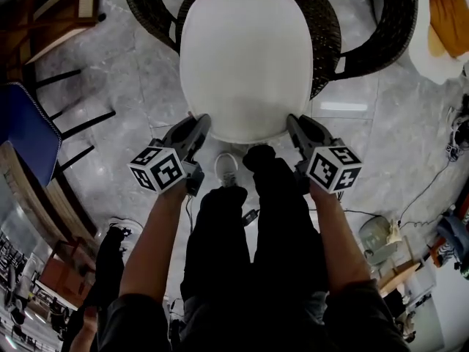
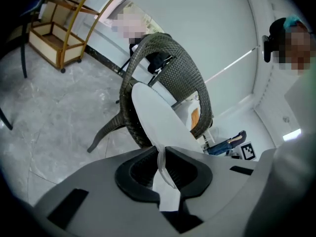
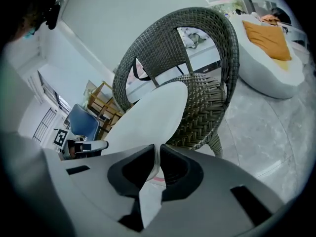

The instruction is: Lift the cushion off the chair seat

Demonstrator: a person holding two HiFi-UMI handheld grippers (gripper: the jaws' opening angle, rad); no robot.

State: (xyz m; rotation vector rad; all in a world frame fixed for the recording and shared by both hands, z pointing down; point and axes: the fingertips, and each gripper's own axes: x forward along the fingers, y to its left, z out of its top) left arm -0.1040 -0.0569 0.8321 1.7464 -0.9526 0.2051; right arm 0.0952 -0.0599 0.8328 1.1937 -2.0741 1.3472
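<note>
Furnished indoor lounge or showroom. Evidence: polished grey marble-tile floor [image 1: 146,86], dark wicker chair [image 3: 202,107], blue chair [image 1: 26,130], wooden shelf cart [image 2: 47,41], white lounger [image 3: 276,78] bearing an orange pillow [image 3: 269,38], plain white walls.

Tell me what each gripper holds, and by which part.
Both pinch the near edge of the white cushion: the left gripper at its left end, the right gripper at its right end.
</note>
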